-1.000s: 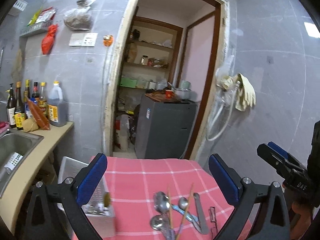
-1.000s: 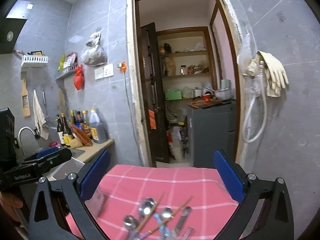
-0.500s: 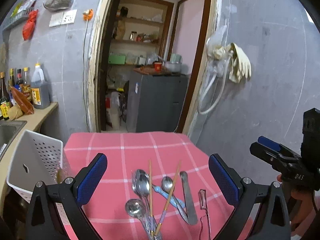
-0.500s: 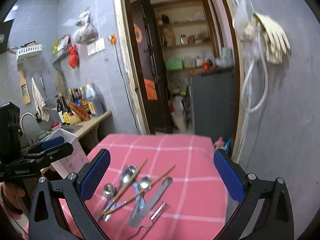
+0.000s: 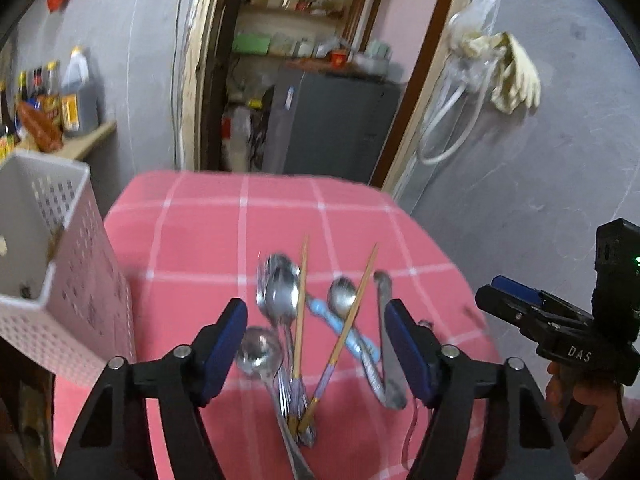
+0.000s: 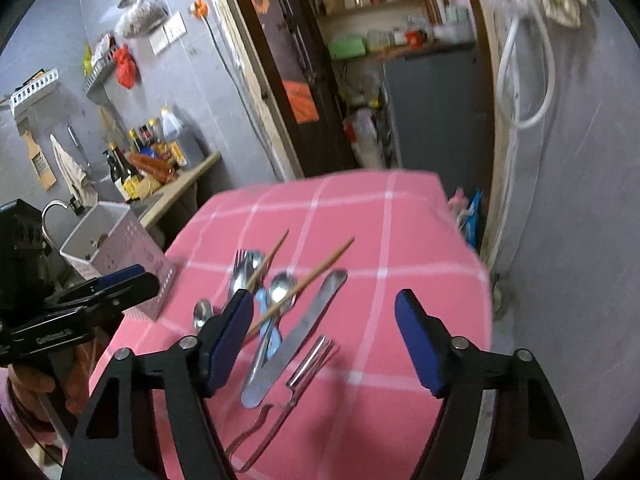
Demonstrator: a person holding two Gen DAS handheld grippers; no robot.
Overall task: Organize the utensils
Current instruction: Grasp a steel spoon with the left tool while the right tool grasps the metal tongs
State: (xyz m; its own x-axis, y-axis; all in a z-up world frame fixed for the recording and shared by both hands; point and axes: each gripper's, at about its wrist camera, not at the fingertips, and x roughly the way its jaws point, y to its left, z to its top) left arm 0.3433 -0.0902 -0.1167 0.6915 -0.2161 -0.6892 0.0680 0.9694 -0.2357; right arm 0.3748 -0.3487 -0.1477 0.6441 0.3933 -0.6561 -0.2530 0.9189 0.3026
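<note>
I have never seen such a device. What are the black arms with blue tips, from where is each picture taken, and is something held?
They are two hand-held grippers, one in each of a person's hands, each with a camera looking along its fingers. One picture comes from the left gripper, the other from the right gripper. On the pink checked cloth lie spoons, chopsticks, a knife and a fork; a white basket stands at the cloth's edge. Both grippers' jaws have just been closing, but nothing is held.
</note>
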